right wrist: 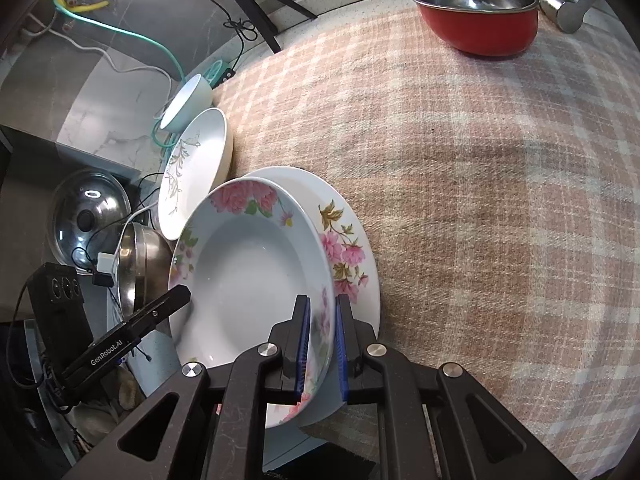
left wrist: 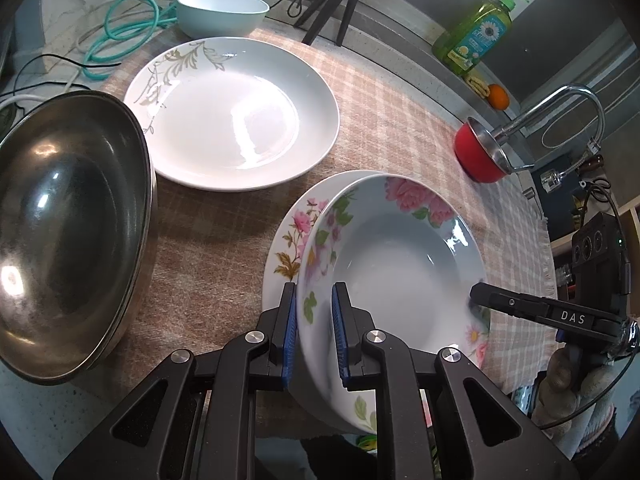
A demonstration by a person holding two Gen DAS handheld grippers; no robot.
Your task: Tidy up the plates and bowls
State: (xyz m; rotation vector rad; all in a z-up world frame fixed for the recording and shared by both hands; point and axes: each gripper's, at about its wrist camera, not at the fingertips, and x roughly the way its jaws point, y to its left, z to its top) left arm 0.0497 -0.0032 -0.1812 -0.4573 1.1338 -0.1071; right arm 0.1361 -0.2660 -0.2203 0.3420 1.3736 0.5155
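A deep floral plate point(left wrist: 400, 256) with pink roses on its rim sits over a flat floral plate point(left wrist: 290, 236) on the checked cloth. My left gripper point(left wrist: 314, 304) is shut on the deep plate's left rim. The right gripper point(right wrist: 322, 314) is shut on the opposite rim of the same deep floral plate point(right wrist: 248, 276), with the flat floral plate point(right wrist: 352, 240) showing beneath. From the left wrist view the right gripper point(left wrist: 480, 294) reaches in from the right edge. Whether the deep plate rests on the flat one or hangs just above it, I cannot tell.
A large white plate point(left wrist: 232, 116) with a grey leaf pattern lies beyond, a pale blue bowl point(left wrist: 222, 12) behind it. Steel bowls point(left wrist: 68, 236) stand at the left. A red bowl point(right wrist: 480, 12) sits under a tap point(left wrist: 560, 112). Checked cloth point(right wrist: 480, 200) stretches to the right.
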